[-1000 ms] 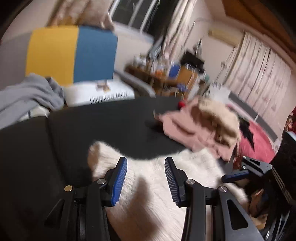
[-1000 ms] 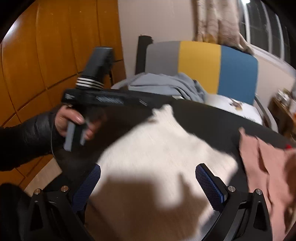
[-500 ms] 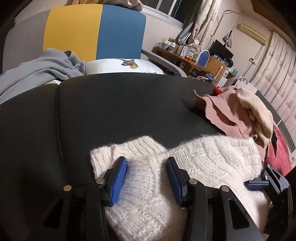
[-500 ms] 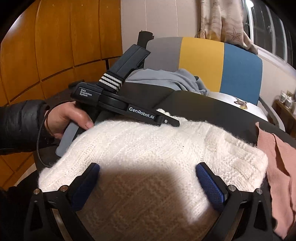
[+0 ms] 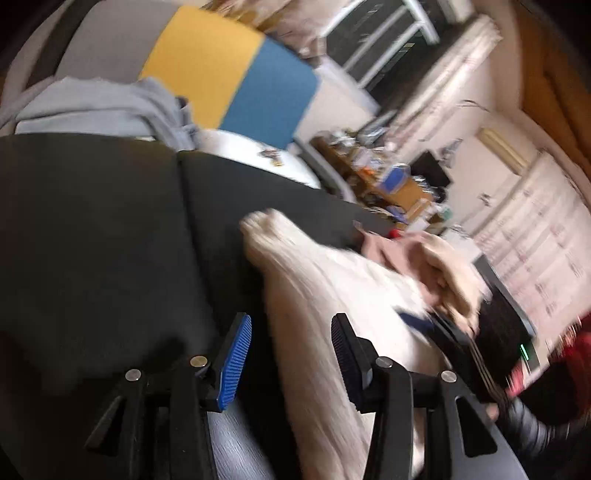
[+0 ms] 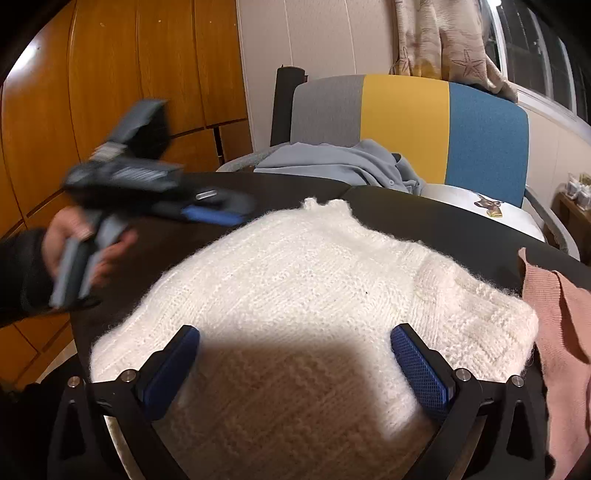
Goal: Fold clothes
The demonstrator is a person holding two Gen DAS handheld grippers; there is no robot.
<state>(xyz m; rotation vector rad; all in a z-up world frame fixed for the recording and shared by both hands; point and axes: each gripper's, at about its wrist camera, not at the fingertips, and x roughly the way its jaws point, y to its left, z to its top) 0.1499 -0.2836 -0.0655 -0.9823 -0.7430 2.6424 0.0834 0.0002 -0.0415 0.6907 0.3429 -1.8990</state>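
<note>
A white knitted sweater [image 6: 306,295] lies folded into a thick pad on a round black table [image 6: 424,218], on its near half; this sweater is the landmark for everything else. The tabletop is matt and dark, with a seam [image 5: 192,236] running across it left of the sweater in the left wrist view.

The right gripper [image 6: 295,365] hangs just over the sweater's near edge, jaws spread wide with nothing pinched between the blue pads [image 6: 419,367]; its shadow falls on the knit. The left gripper [image 5: 291,360], seen blurred in its own view, stands at the sweater's left edge, jaws apart and gripping nothing, one pad over bare table and the other over the knit. From the right wrist view the same left gripper [image 6: 221,216] is a dark blur held by a hand [image 6: 85,243] in a black sleeve, off the sweater's far left corner.

Right of the sweater, touching its edge, lies a pink garment [image 6: 561,332]. Behind the sweater, beyond the table, stands a chair [image 6: 406,122] with a back in grey, yellow and blue stripes, a grey garment [image 6: 343,162] draped on its seat. Left of the sweater the room wall is orange wood panelling [image 6: 110,92]. Behind and right of it are a curtain [image 6: 443,44] with starfish prints and a dark window [image 5: 376,33], then a cluttered desk [image 5: 388,181].
</note>
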